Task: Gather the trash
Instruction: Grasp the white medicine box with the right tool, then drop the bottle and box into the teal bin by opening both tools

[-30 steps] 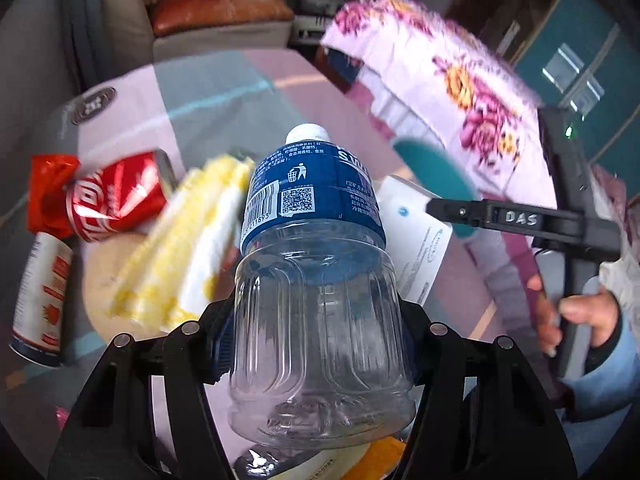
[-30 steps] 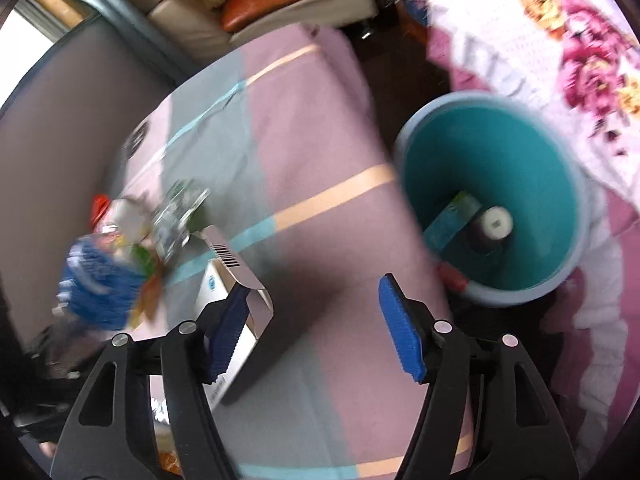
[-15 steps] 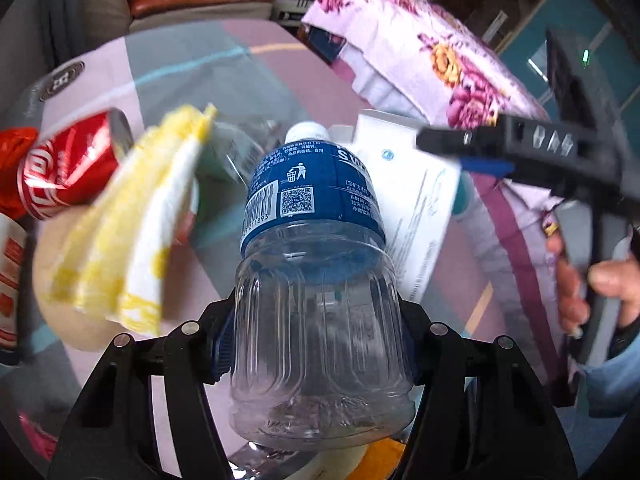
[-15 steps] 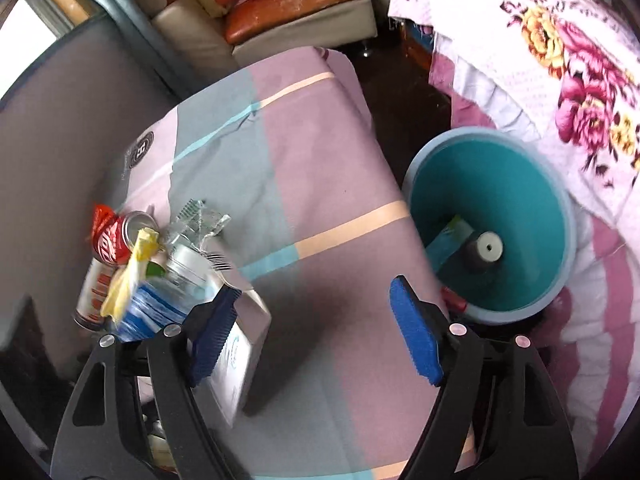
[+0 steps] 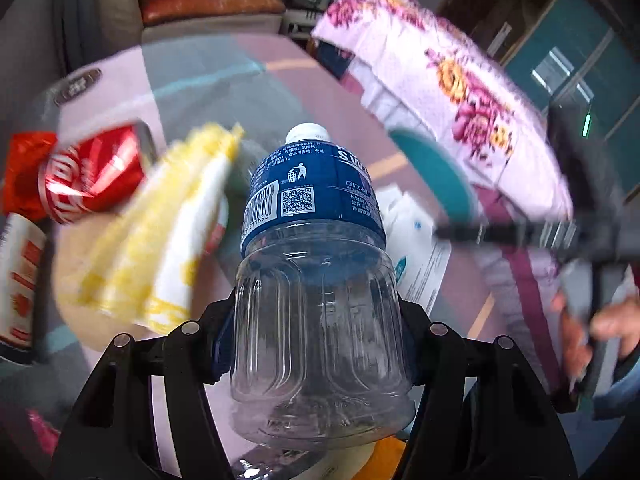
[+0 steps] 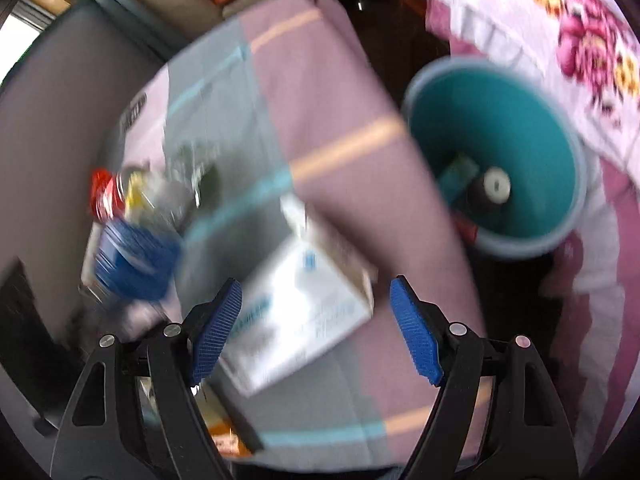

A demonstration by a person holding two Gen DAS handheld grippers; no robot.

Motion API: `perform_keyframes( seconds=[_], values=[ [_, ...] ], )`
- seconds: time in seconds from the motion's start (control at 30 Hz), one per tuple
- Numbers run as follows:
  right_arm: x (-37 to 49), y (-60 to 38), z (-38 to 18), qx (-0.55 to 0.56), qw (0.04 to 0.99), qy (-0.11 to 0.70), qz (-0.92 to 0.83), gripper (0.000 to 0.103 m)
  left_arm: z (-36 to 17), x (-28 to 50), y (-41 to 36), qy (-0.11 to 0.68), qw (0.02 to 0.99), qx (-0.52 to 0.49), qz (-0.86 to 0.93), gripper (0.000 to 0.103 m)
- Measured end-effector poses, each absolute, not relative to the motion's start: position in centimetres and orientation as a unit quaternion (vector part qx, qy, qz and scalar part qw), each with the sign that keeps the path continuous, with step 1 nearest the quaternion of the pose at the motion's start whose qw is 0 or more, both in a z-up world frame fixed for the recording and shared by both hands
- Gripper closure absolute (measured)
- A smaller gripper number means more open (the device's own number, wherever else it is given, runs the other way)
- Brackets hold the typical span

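Empty plastic bottle (image 5: 320,300) clamped in the left gripper (image 5: 320,344), pads squeezing the clear ribbed lower body, cap pointing away toward the teal bin (image 6: 492,152). Feels like a light, springy thing by the look of it: thin walls, slick surface, likely to dent or squirt out if pinched too hard. Ribbed waist looks like the safest spot to hold (already there, so fine).

Right gripper (image 6: 316,332) spread wide with nothing between the pads, hanging above the white carton (image 6: 304,304) on the striped cloth (image 6: 320,100). Carton lies flat just short of the bin, angled, sitting roughly between the blue pads but below them. Probably light, stiff cardboard with crushable corners; narrow sides look like the best grab. Picture pretty blurry, so contact hard to rule out.

Red can (image 5: 92,176) and yellow wrapper (image 5: 160,232) well away from the bin, past the bottle.
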State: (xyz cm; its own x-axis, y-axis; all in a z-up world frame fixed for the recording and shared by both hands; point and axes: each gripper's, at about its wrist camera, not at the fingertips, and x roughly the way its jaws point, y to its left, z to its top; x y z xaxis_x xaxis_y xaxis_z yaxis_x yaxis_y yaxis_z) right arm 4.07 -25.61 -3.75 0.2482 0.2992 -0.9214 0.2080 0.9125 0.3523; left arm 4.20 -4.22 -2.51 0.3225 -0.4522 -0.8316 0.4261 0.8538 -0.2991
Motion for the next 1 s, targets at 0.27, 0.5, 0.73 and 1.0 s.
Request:
perform_keyframes(
  seconds=[0.27,0.5,0.73,1.0],
  values=[
    [5.4,-21.9,-5.9,0.225,0.731,0.644,0.036,0.03,0.5,4.0,0.6,0.473,0.848,-0.048,-0.234,0.039],
    [8.8,-17.7,-6.3,0.137,0.767,0.627,0.004,0.024,-0.6,4.4,4.5,0.481,0.85,-0.083,-0.198,0.039],
    [7.7,-16.8,-6.2,0.068,0.792,0.606,0.032,0.041,-1.2,4.6,4.9,0.489,0.846,-0.087,-0.196,0.039],
    [7.2,-20.8,-2.5,0.126,0.821,0.556,0.037,0.041,0.2,4.2,1.3,0.483,0.846,-0.054,-0.219,0.039]
  ],
)
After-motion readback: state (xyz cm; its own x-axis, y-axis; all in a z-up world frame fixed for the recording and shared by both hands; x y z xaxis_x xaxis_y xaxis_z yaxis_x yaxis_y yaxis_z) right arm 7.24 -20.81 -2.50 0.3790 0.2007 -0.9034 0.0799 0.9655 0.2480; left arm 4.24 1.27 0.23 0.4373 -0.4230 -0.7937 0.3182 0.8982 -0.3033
